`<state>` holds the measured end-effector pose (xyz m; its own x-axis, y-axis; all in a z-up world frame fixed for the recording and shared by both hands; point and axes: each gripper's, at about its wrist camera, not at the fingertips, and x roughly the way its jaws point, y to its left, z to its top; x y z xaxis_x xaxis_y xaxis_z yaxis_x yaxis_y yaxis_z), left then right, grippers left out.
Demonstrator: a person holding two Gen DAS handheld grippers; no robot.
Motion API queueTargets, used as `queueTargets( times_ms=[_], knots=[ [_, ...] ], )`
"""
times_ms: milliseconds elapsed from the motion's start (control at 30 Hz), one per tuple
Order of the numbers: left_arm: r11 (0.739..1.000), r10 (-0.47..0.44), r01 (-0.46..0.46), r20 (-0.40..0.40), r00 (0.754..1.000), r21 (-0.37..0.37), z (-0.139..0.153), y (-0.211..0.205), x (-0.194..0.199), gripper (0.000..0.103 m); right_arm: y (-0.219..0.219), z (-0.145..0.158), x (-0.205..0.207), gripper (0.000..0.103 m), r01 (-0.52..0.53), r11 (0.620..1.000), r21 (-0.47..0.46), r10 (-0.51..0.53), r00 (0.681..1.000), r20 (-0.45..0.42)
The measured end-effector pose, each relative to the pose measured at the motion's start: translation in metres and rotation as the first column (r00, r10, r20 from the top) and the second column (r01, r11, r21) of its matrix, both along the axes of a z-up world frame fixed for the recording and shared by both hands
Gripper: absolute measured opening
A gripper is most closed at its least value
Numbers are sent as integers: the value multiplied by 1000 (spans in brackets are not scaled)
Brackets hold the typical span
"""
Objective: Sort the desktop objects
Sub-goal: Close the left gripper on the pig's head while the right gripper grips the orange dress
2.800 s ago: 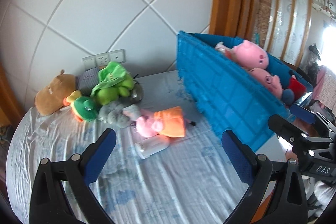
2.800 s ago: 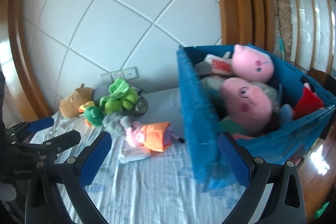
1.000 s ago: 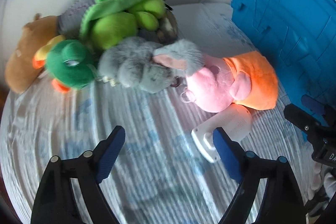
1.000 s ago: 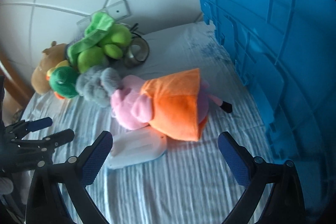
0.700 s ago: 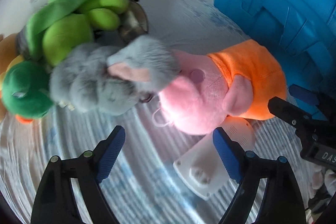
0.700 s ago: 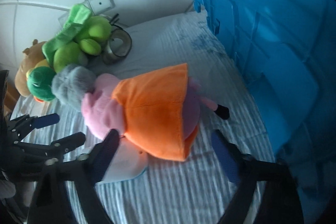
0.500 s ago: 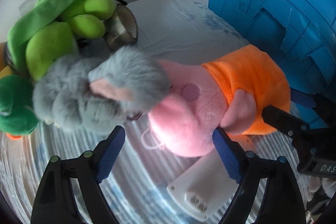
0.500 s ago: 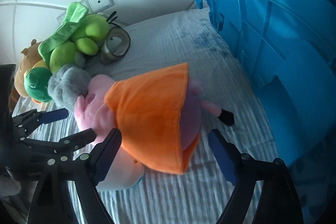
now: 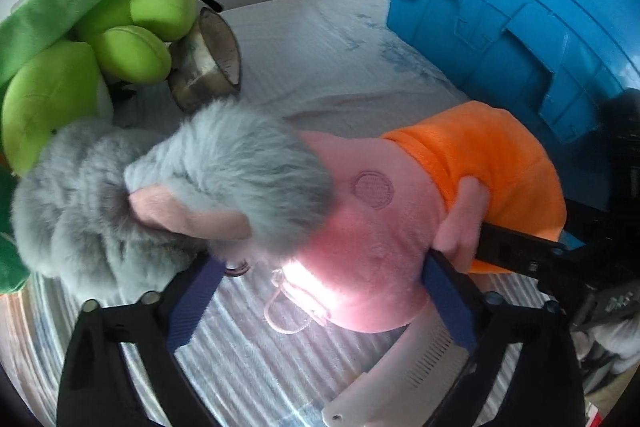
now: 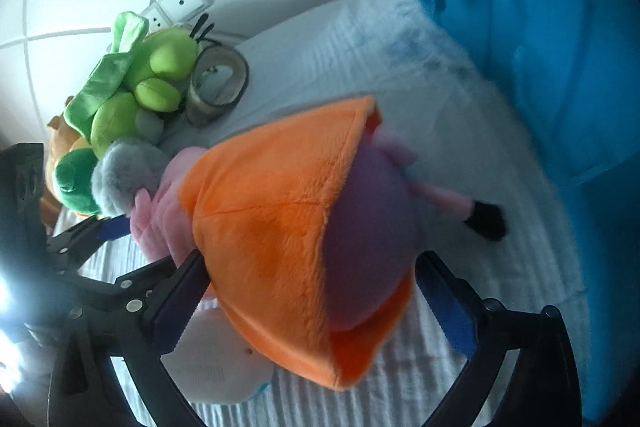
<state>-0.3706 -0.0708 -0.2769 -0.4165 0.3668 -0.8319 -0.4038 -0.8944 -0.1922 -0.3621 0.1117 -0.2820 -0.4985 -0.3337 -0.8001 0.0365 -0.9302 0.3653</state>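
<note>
A pink pig plush in an orange dress (image 9: 400, 195) lies on the striped cloth beside the blue crate (image 9: 520, 7). My left gripper (image 9: 320, 299) is open, its jaws straddling the pig's pink head. My right gripper (image 10: 312, 287) is open, its jaws straddling the orange dress (image 10: 272, 211) and purple belly. A grey fluffy plush (image 9: 180, 187) lies against the pig's head. A white plastic device (image 9: 400, 379) lies under the pig, partly hidden.
Green frog plushes (image 9: 80, 47) and a metal cup (image 9: 208, 63) sit at the back left by the tiled wall. A brown plush (image 10: 56, 139) lies further left. The crate wall (image 10: 540, 47) stands close on the right.
Both grippers have moved in from well back to close around the pig plush. The left now brackets its head, the right its dress. Both stayed open.
</note>
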Motion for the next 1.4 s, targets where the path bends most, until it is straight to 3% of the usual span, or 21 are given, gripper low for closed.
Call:
queueTargets(
  times_ms=[67,133,367,467,633,967,1400],
  knots=[
    [999,-13,13,-6,1000,29,2,0,3,65,-2,-2,0,97,-2,1000,-12,2,1000,-2],
    [999,-20,20,-11,1000,47,3,1,4,65,-4,-3,0,88,-8,1000,-13,8,1000,-6],
    [999,-9,10,-11,1000,49,1,18,-1,65,-9,-1,-2,86,-19,1000,8,19,1000,-13],
    [998,-57,57,-16,998,37,-11,21,-51,61,-13,1,0,81,-20,999,28,21,1000,-21],
    [999,-27,29,-44,999,43,-7,23,-53,57,-17,10,11,77,-14,998,60,18,998,-57],
    [996,47,-37,-114,992,82,47,-10,-32,57,-41,65,47,77,-73,996,44,79,986,-147],
    [992,94,-71,-246,965,103,124,-46,16,57,-63,154,129,77,-136,989,58,147,948,-283]
  ],
)
